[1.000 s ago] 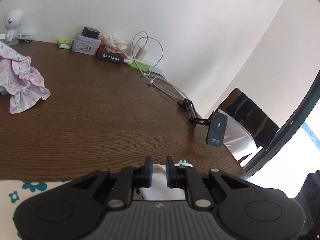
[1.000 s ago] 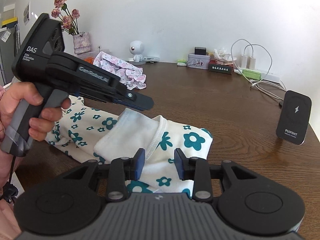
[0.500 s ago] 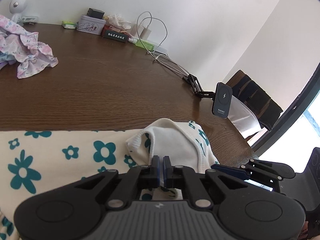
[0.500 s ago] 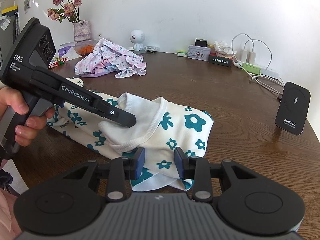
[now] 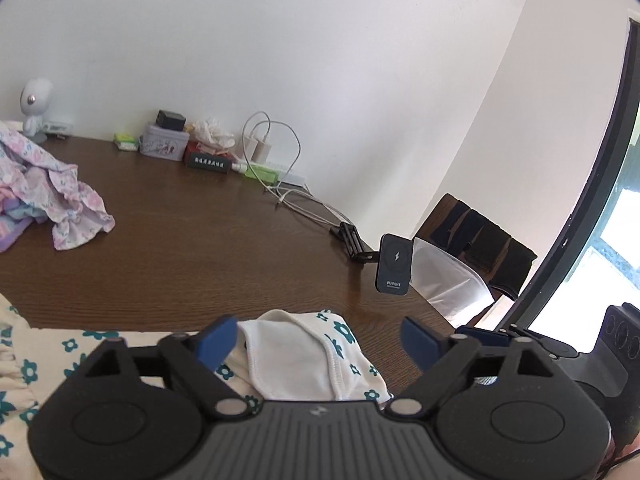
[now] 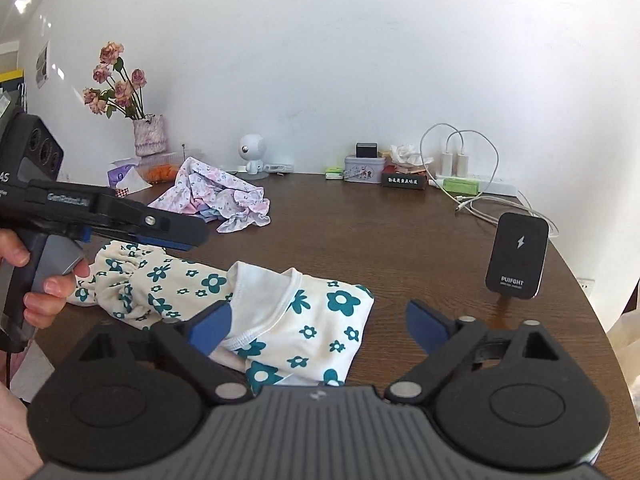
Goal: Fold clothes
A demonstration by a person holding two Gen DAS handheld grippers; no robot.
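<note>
- My left claw [image 5: 316, 340] opening wide, pinching nothing.
- My right claw [image 6: 320, 324] opening too, nothing in it.
- Flowered garment [image 6: 304, 320] lies bunched on table [image 6: 400, 248] under both.

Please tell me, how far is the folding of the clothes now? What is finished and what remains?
Done, it seems: the white garment with teal flowers lies folded over on the table. In hand: nothing. The left gripper and right gripper have their jaws opening, pads off the cloth. Left: perhaps one more fold, since one end looks bunched, and the crumpled pink floral garment farther back is untouched.
</note>
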